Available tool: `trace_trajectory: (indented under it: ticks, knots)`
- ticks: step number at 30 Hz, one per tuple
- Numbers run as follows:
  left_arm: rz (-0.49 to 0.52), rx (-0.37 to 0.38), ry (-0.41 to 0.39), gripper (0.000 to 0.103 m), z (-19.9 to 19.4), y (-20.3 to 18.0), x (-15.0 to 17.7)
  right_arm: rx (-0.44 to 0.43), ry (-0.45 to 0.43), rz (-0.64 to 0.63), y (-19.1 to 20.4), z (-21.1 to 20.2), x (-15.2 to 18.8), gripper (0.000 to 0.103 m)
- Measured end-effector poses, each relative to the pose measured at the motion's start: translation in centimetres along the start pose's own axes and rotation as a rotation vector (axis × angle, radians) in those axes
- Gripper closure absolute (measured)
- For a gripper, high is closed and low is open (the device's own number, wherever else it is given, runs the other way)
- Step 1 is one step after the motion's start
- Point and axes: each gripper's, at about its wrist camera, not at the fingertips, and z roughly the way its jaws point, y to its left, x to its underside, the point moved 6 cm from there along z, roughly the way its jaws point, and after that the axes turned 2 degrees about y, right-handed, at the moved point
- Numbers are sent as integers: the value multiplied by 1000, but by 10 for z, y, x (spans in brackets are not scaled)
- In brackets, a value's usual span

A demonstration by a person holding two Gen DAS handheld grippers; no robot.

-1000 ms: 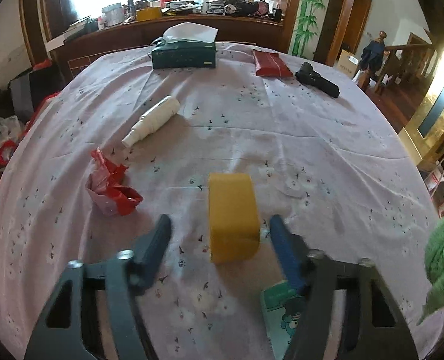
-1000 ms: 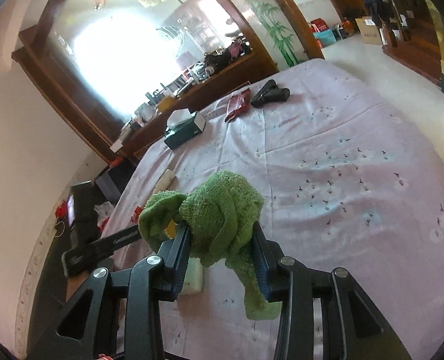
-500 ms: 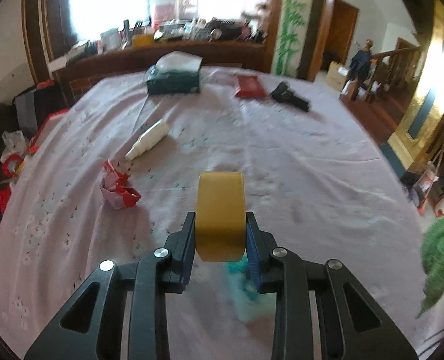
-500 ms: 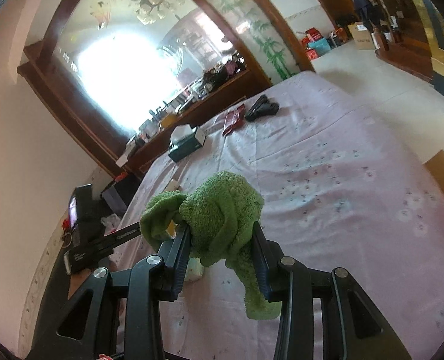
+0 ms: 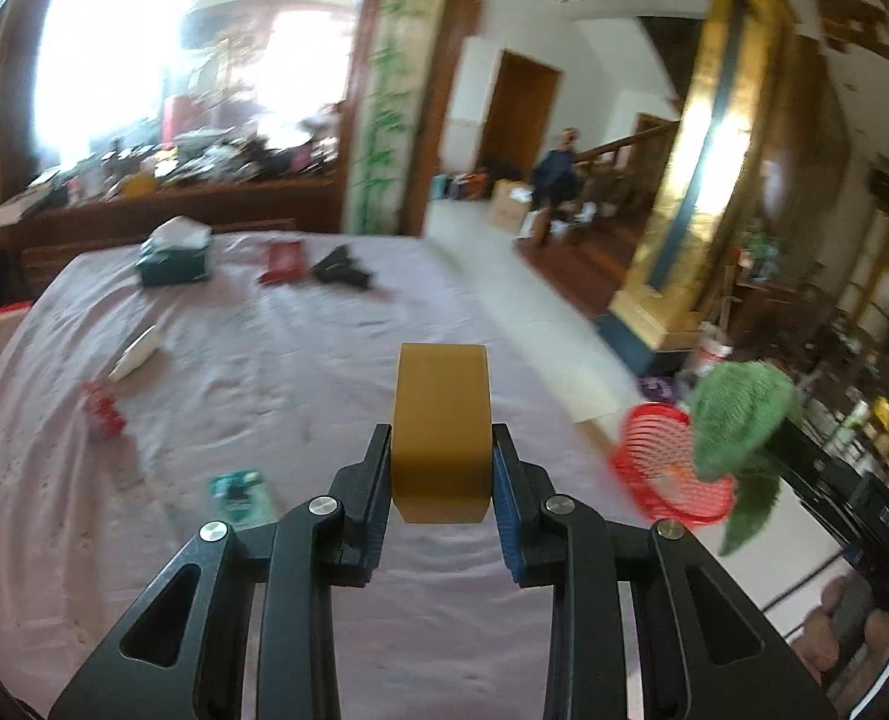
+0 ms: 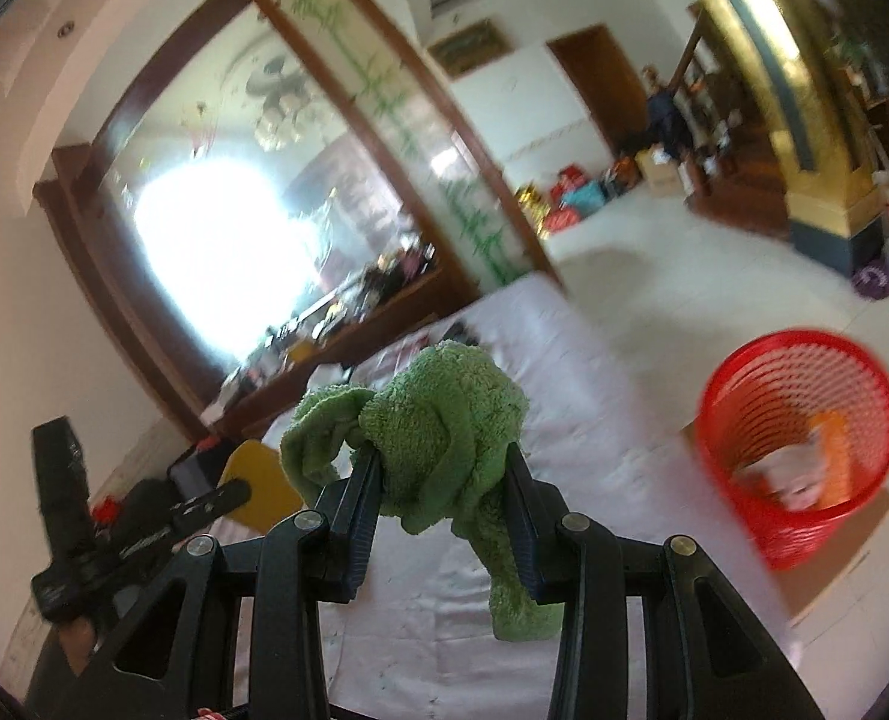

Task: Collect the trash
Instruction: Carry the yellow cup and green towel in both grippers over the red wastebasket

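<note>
My left gripper (image 5: pixel 442 450) is shut on a yellow-brown tape roll (image 5: pixel 442 420) and holds it above the table (image 5: pixel 300 348). My right gripper (image 6: pixel 444 462) is shut on a crumpled green towel (image 6: pixel 444 414), also held in the air; the towel shows at the right in the left wrist view (image 5: pixel 738 420). A red mesh trash basket (image 6: pixel 798 438) stands on the floor to the right of the table, with some trash inside; it also shows in the left wrist view (image 5: pixel 666 468). The tape roll shows in the right wrist view (image 6: pixel 261 480).
On the pink tablecloth lie a red crumpled wrapper (image 5: pixel 103 414), a white bottle (image 5: pixel 135 353), a green packet (image 5: pixel 240 493), a green tissue box (image 5: pixel 173 261), a red pouch (image 5: pixel 281 261) and a black object (image 5: pixel 342 267). A cluttered wooden sideboard (image 5: pixel 162 198) stands behind.
My left gripper shut on the tape roll, lifted it off the table and swung right. My right gripper with the towel also swung right, bringing the red basket into view.
</note>
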Motion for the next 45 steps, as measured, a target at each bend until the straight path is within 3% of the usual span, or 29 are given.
trace_trajectory:
  ticks: [8, 16, 33, 45]
  knots:
    - [83, 109, -33, 74, -20, -66, -2, 80, -138, 0, -16, -68, -18, 62]
    - [128, 183, -25, 74, -21, -105, 1, 133, -191, 31, -37, -104, -22, 62]
    - [183, 242, 8, 74, 1, -147, 4, 216, -229, 48, -62, -127, -28, 62]
    - [213, 294, 86, 74, 45, -184, 11, 266, -230, 87, -96, -125, -35, 62]
